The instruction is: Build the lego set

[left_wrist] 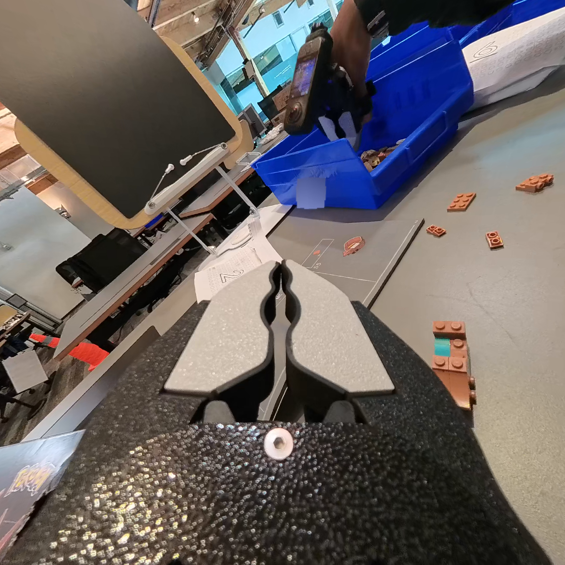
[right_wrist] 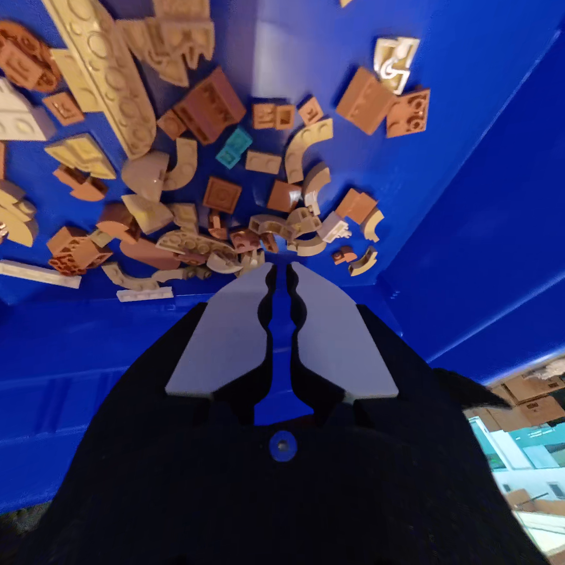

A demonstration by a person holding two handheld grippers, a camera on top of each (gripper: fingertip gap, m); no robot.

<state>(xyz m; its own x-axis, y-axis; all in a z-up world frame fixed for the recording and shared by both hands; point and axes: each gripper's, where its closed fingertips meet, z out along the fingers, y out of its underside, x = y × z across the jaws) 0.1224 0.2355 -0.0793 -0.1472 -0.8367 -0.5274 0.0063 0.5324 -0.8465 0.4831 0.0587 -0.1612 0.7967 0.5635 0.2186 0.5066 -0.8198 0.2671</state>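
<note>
Blue plastic bin surrounds the right gripper, slightly parted, bare, over tan and brown bricks; the left gripper hovers pressed together.

My right claw sits hemmed by the blue bin walls, toy bricks crowding its tips. Left, open grey surface lies between the scattered brown plates.

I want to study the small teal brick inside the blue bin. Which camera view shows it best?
The right wrist view: the teal brick lies in plain sight on the floor of the blue bin, among tan and brown pieces. The left wrist view shows only the bin's outer walls and a few brown pieces at the rim, not this brick.
</note>
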